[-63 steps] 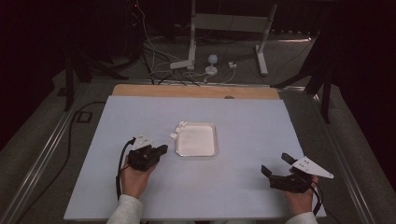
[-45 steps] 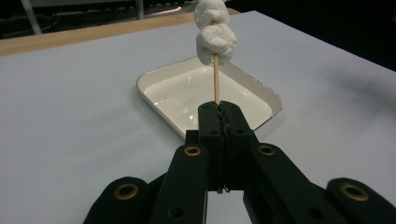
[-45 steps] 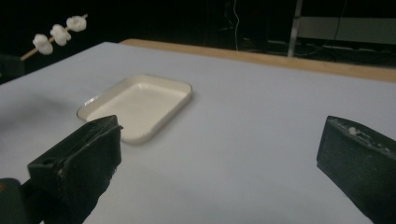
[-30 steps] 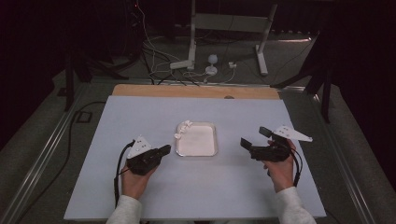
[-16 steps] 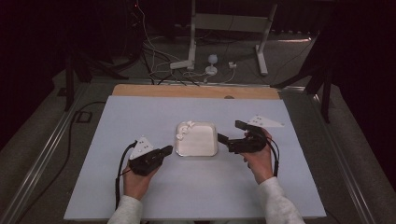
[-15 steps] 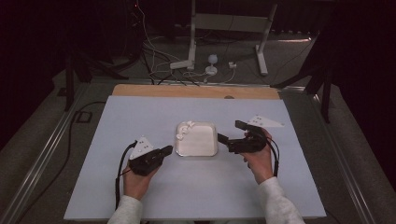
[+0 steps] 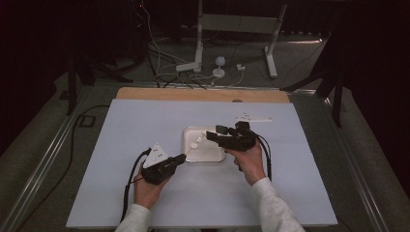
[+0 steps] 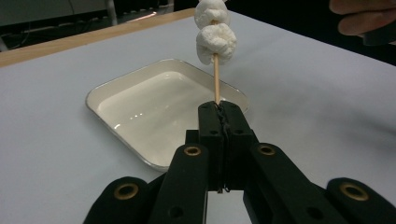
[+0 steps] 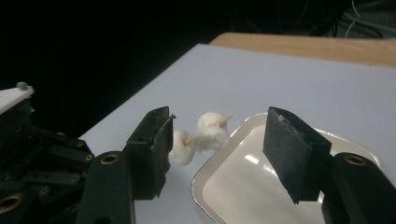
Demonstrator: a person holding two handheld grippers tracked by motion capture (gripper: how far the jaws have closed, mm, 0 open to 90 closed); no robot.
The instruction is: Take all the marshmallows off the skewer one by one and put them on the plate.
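Two grippers meet over the pale tabletop [image 7: 121, 145] in the middle of the high view. The white tray [image 7: 208, 152] lies at frame centre, where it lay in the earlier frames. What differs is the right gripper [image 7: 212, 134]: two seconds back it sat low at the right edge of the frame, and since then it has crossed leftward until its jaws hang over the tray's upper edge. Its jaws have just been closing and now stand partly apart, with the marshmallows [image 9: 203, 135] between them but not pressed by either pad. The left gripper [image 7: 181, 158] has kept its place at the tray's lower left corner, jaws clamped tight on a thin wooden skewer [image 8: 216, 81].

The left gripper view shows that clamp up close, the skewer rising to the top of the frame with two white marshmallows threaded on it, and the tray's glossy inside behind. The right gripper view shows the skewer's bare tip poking out of the end marshmallow, just left of the tray's rim. The high view gives both hands and sleeves at the bottom.
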